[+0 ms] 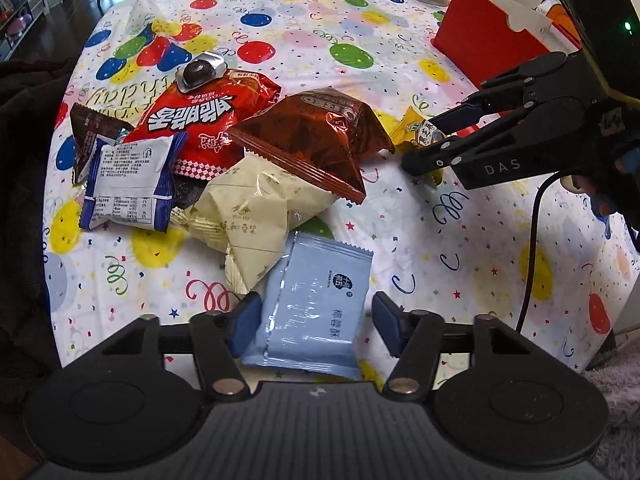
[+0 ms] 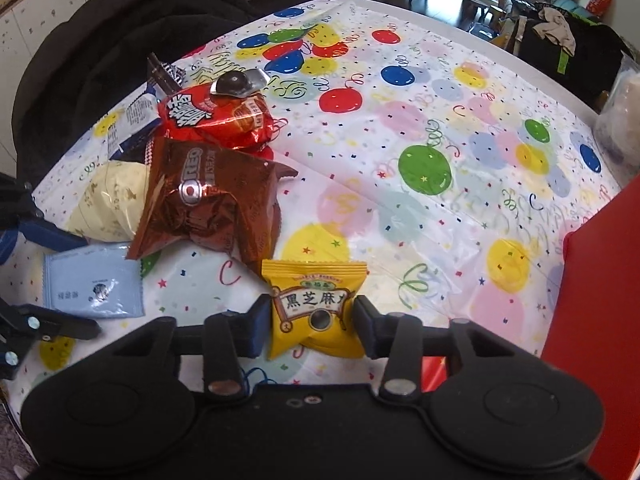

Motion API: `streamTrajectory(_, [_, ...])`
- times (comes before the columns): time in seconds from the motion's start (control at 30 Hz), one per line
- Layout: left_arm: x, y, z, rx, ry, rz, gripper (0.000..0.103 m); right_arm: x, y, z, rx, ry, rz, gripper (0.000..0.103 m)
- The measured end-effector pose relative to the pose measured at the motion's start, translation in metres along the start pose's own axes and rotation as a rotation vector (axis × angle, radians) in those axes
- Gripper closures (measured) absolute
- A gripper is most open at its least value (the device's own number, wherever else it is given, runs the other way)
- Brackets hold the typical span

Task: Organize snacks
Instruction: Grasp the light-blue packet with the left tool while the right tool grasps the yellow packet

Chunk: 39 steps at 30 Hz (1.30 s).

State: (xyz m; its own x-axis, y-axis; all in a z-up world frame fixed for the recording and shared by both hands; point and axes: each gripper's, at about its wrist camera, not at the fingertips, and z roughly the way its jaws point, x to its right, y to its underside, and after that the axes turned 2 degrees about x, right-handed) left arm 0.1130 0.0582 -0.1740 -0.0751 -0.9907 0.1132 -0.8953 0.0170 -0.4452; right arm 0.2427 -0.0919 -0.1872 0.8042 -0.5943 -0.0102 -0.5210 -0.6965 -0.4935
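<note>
Yellow packet (image 2: 316,312): seen low centre in the right wrist view, long axis running up the frame, pinched between the nearly closed jaws of the right gripper (image 2: 312,322). Blue packet (image 1: 316,312): lies lengthwise between the half-open jaws of the left gripper (image 1: 316,322), left pad touching, right pad apart. Red box (image 1: 486,40): open top shown only in the left view, upper right.

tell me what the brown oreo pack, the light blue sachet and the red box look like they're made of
Brown Oreo pack: looks like metallised plastic film, glossy; sharp creases and bright glints.
Light blue sachet: seems plastic film, smooth with a soft sheen; flat, with serrated sealed edges.
Red box: probably cardboard, matte red outside; its cut edge shows pale and stiff.
</note>
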Motion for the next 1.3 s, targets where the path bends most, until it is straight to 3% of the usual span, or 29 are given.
streamTrajectory(0.37, [0.009,0.001,0.0,0.002,-0.036,0.024,0.055,0.0,0.01,-0.013,0.037,0.028,0.108,0.069])
streamTrajectory(0.7, [0.006,0.003,-0.008,0.018,0.016,-0.041,0.056,0.002,0.03,-0.04,0.061,0.067,0.238,0.07])
streamTrajectory(1.0, [0.025,-0.001,-0.032,0.087,0.056,0.015,0.055,0.001,0.043,-0.085,0.125,0.119,0.326,0.07])
streamTrajectory(1.3, [0.047,-0.029,-0.062,0.195,0.065,0.035,0.055,0.02,0.051,-0.144,0.24,0.181,0.404,0.07])
